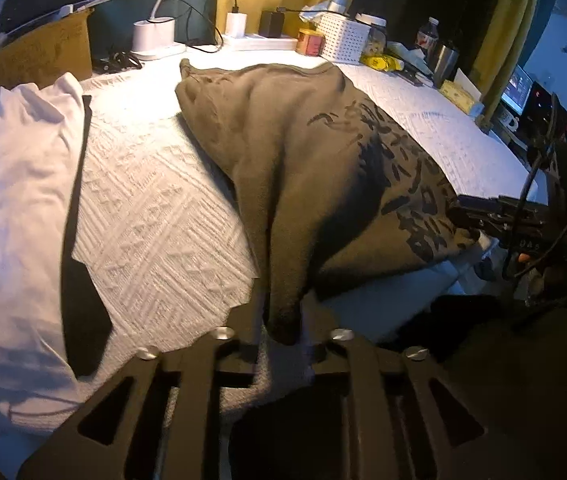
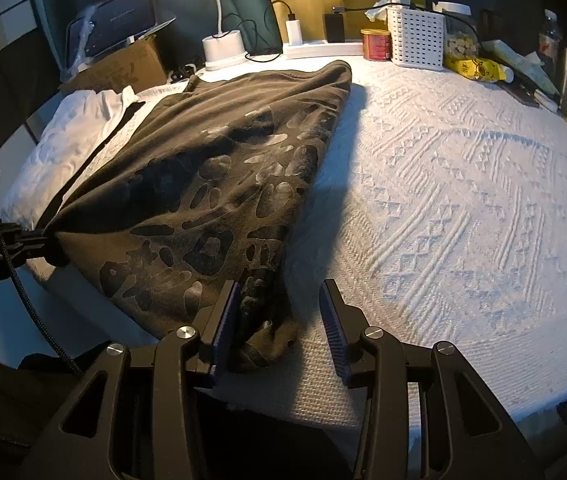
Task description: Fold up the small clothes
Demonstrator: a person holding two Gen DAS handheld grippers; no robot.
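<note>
A dark olive T-shirt with a black print lies on the white textured table cover. My left gripper is shut on a corner of the shirt at the table's near edge; it also shows at the left of the right wrist view, pinching that corner. My right gripper is open, its jaws on either side of the shirt's other near corner; the shirt stretches away to the far edge. The right gripper also appears in the left wrist view.
A white garment with a black strip lies at the left. Along the back stand a lamp base, a power strip, a red tin, a white basket, a jar and a yellow packet. A cardboard box is back left.
</note>
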